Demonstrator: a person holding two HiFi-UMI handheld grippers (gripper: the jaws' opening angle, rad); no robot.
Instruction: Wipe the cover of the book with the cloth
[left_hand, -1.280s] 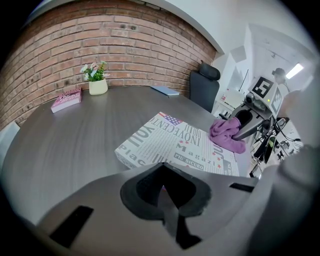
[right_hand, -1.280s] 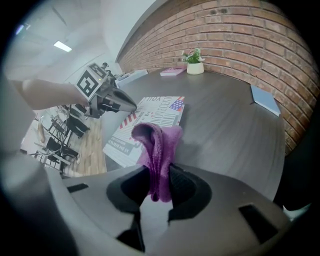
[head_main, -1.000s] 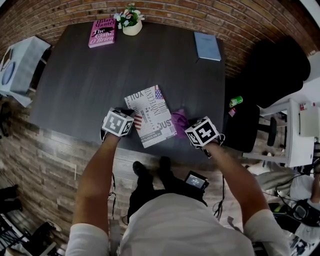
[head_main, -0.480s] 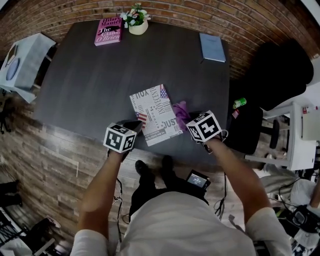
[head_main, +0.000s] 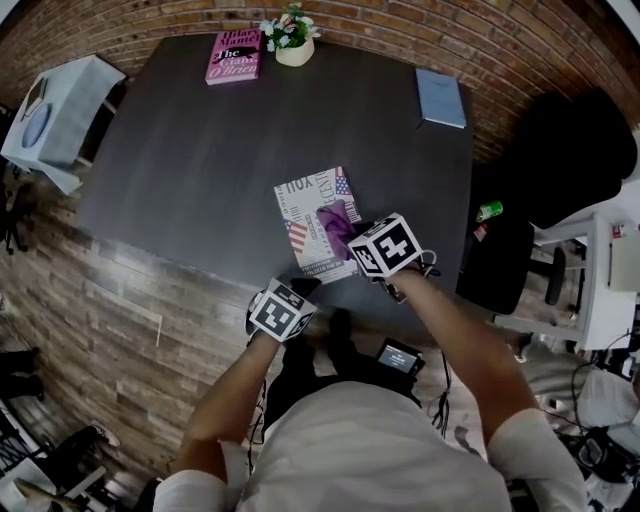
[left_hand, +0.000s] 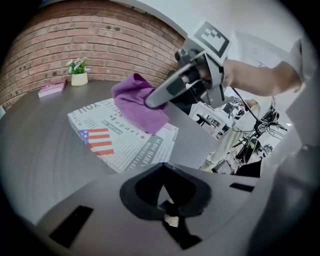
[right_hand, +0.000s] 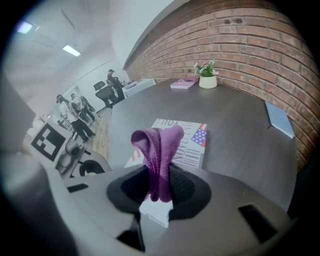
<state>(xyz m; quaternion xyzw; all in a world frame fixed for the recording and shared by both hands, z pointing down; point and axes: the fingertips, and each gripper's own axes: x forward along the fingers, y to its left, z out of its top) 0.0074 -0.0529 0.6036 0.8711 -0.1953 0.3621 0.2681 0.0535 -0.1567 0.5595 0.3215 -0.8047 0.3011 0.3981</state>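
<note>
Two grippers work here. Nearest us, our left gripper (left_hand: 163, 175) hangs closed and empty just off the near edge of the table (head_main: 200, 150), we judge to leave the cover free. Beyond it, our right gripper (right_hand: 160, 192) pinches the purple cloth (right_hand: 159, 150) by a fold, so the loose bulk appears to rest on the book (head_main: 305, 215) and can drag across. That book lies flat near the front edge, within reach. Farther back, a pink book (head_main: 233, 55), flower pot (head_main: 293, 45) and blue book (head_main: 442, 97) sit well apart from it.
</note>
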